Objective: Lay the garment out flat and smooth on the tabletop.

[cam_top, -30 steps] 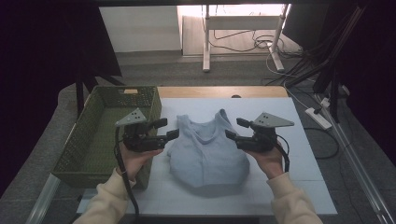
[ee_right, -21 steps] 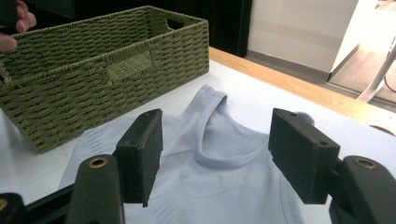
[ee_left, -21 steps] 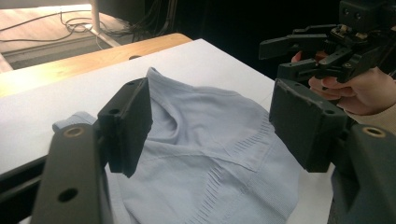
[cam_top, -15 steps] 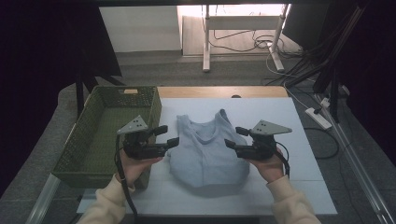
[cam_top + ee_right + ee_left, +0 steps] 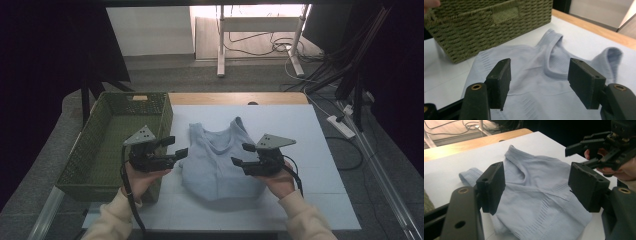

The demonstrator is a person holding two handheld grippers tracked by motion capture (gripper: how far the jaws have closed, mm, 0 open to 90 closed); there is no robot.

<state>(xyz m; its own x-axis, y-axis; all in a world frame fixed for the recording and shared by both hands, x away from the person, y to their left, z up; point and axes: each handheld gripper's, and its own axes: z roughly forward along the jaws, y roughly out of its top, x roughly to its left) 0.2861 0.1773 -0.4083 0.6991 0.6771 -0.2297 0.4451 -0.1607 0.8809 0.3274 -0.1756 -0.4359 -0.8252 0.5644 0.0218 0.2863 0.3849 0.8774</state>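
The table (image 5: 320, 150) carries a white sheet that covers most of its top, and a strip of bare wood shows at 12 o'clock. On the 9 o'clock side stands a green woven basket (image 5: 95, 150); as far as the high view shows its inside, nothing lies in it. In the middle of the table lies a light blue sleeveless top (image 5: 220, 160), spread flat with the neck and both straps toward 12 o'clock and the hem toward 6 o'clock. The hem side looks a little bunched, so the cloth is not fully smooth.

The left gripper (image 5: 175, 149) hangs at the 9 o'clock edge of the top, between the top and the basket, and its jaws stand wide apart with nothing between them. The right gripper (image 5: 241, 155) hangs at the 3 o'clock side, over the cloth, and its jaws are also spread and empty. In both gripper views the top is seen through the gap, not touched.

I judge that the work is at its start: the top is neither folded nor in the basket. Both sides must first be gripped, and then the folding or moving remains.
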